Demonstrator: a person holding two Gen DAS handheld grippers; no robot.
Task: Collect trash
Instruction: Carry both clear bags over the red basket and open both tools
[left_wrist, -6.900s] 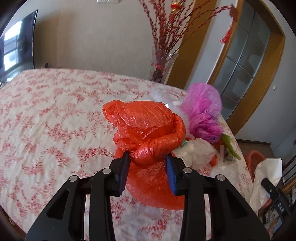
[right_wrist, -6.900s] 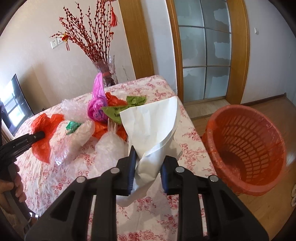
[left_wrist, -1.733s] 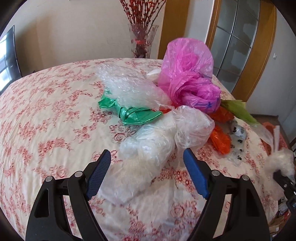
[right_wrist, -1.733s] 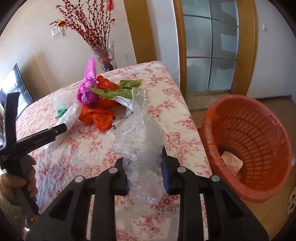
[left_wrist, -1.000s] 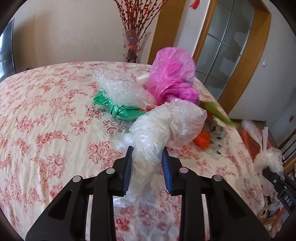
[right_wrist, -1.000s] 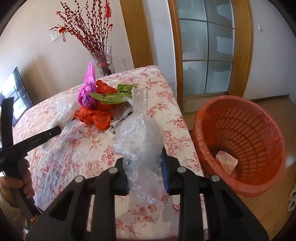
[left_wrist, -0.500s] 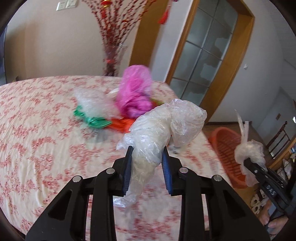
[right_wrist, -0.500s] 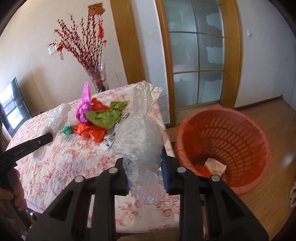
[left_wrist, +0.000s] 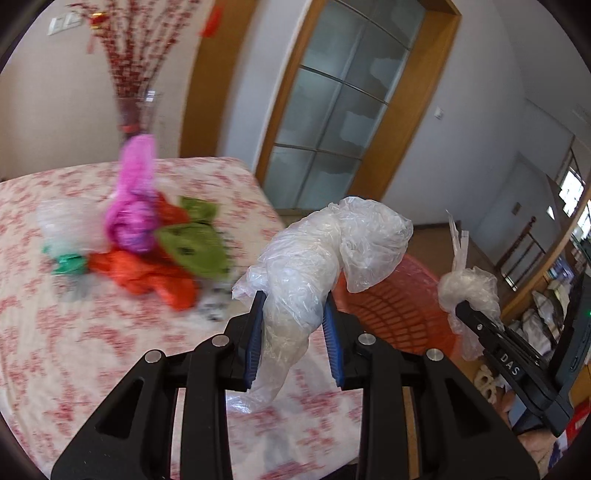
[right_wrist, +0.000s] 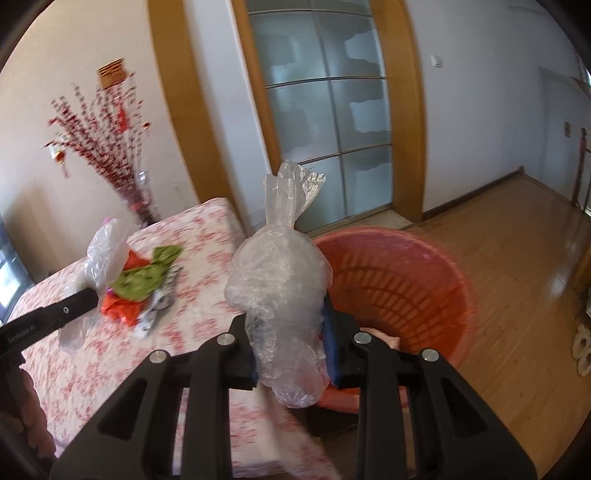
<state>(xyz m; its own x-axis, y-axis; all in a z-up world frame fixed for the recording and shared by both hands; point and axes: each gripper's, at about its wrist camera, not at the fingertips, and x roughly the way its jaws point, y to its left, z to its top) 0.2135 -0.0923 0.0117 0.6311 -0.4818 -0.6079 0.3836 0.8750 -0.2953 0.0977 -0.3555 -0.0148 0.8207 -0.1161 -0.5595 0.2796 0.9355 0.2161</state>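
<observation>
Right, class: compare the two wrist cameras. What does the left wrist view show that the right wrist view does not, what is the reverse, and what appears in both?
Only the left wrist view shows the crumpled pink plastic bag and the small green plastic bag on the floral tablecloth.

Only the right wrist view shows the wooden floor and something pale inside the orange plastic basket.

Both show the basket, the frosted glass door, the red-twig vase, and each claw, left claw and right claw, shut on a clear crinkled plastic bag.
</observation>
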